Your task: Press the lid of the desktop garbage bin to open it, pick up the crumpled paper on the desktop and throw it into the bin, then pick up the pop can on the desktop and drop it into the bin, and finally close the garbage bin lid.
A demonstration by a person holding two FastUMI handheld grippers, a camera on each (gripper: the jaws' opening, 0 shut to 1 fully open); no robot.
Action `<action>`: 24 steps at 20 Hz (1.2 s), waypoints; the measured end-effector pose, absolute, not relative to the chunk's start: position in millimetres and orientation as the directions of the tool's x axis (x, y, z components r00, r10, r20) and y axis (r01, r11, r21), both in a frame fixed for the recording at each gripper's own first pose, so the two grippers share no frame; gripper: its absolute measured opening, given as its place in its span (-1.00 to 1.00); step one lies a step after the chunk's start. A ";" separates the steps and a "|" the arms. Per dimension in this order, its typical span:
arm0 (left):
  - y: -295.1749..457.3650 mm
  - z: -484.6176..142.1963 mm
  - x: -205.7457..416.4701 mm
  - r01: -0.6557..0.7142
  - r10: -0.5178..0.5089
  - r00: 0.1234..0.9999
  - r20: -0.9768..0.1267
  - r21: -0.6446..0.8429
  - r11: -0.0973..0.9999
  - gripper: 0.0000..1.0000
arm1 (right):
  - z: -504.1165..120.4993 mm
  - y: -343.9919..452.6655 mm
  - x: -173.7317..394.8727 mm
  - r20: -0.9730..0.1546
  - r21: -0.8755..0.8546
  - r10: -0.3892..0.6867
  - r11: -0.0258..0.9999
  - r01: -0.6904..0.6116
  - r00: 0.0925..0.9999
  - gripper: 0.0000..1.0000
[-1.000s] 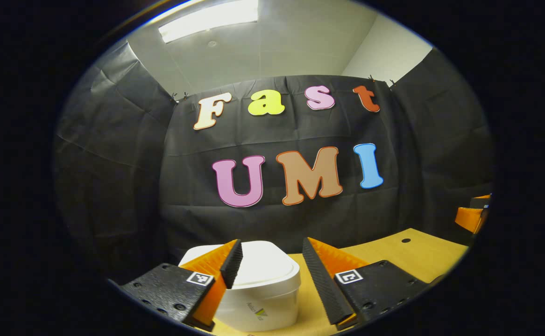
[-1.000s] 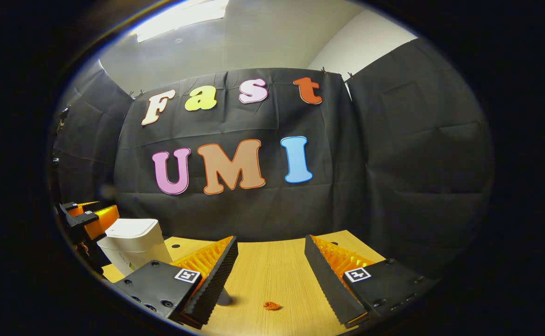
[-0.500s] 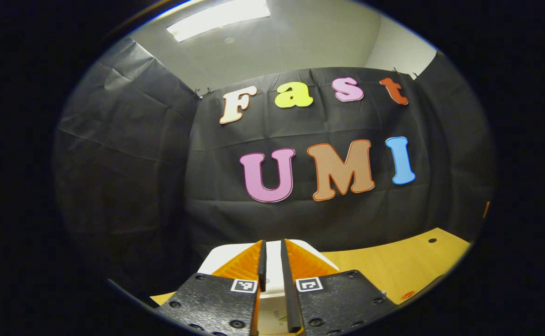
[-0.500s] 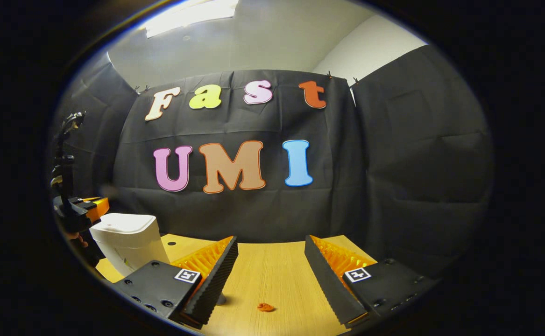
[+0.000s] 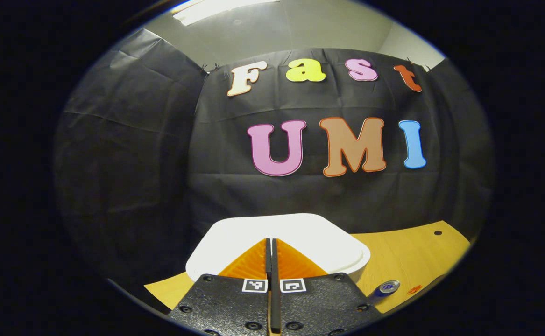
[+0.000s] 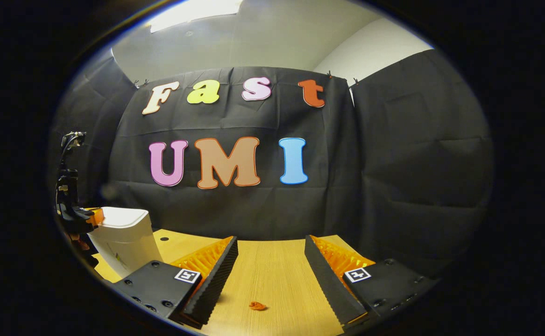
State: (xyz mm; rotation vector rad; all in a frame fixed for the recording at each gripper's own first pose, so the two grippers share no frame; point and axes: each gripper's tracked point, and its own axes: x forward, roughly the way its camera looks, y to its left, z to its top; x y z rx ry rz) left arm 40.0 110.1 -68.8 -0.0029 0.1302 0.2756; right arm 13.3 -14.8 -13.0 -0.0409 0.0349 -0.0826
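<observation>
The white bin (image 5: 300,233) stands close below my left gripper (image 5: 269,242), its lid down. That gripper is shut with nothing between its fingers, and its tips lie over the near part of the lid; contact cannot be told. A pop can (image 5: 387,286) stands to the right of the bin, with a small orange crumpled paper (image 5: 414,290) beyond it. In the right gripper view the bin (image 6: 125,238) is at the far left with the left gripper (image 6: 85,217) at its top edge. My right gripper (image 6: 270,242) is open above the table, and the crumpled paper (image 6: 257,306) lies between its fingers, lower down.
The wooden table (image 6: 272,270) runs back to the black cloth wall. A small dark hole (image 5: 437,232) marks the tabletop at the right, and another hole (image 6: 164,239) sits near the bin. A dark stand (image 6: 67,177) rises behind the left gripper.
My left gripper went from open to shut and swung over the bin lid, tilting down onto it. The right gripper stayed open and barely shifted.
</observation>
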 end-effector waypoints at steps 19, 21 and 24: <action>128.6 -0.8 41.7 -0.297 0.297 0.954 0.050 -0.002 0.955 -1.00 | -36.8 -15.0 29.6 -0.096 -0.041 -0.062 0.997 0.059 0.993 0.92; 129.4 19.3 44.1 -0.288 0.285 0.955 0.085 0.017 0.958 -1.00 | -39.9 -17.9 28.4 -0.098 -0.031 -0.066 0.997 0.063 0.993 0.92; 131.2 38.3 38.5 -0.271 0.275 0.957 0.096 -0.047 0.961 -1.00 | -45.2 -20.3 30.2 -0.103 -0.036 -0.063 0.998 0.059 0.993 0.92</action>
